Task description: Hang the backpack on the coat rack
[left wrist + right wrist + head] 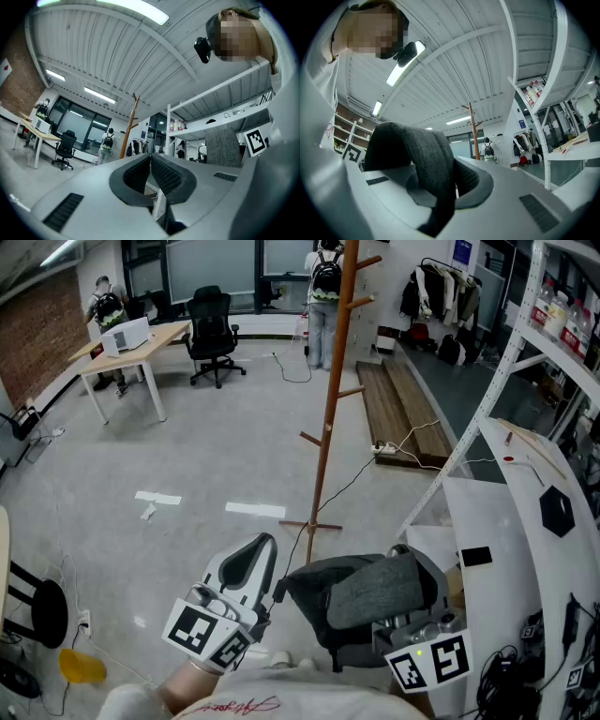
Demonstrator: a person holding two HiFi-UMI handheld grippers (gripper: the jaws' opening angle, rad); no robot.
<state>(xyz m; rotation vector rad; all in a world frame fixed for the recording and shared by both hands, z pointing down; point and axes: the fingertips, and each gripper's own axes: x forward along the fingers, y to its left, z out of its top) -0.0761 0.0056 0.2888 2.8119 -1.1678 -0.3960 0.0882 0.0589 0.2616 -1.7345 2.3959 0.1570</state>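
The wooden coat rack [330,399] stands on the grey floor straight ahead, its pegs bare; it also shows far off as the coat rack [130,126] and the coat rack [472,133]. The dark grey backpack [361,592] hangs low in front of me, right of centre. My right gripper [454,183] is shut on the backpack's grey strap [426,154], which drapes over its jaws; in the head view only its marker cube [431,659] shows under the bag. My left gripper [265,542] is just left of the backpack, tilted up, its pads [161,173] together with nothing between them.
A white shelf frame [525,334] and a white table [506,521] line the right side. A cable [352,479] crosses the floor by the rack's base [311,526]. Wooden planks [398,409] lie beyond. A desk [131,343], an office chair [211,329] and a person [324,296] are far back.
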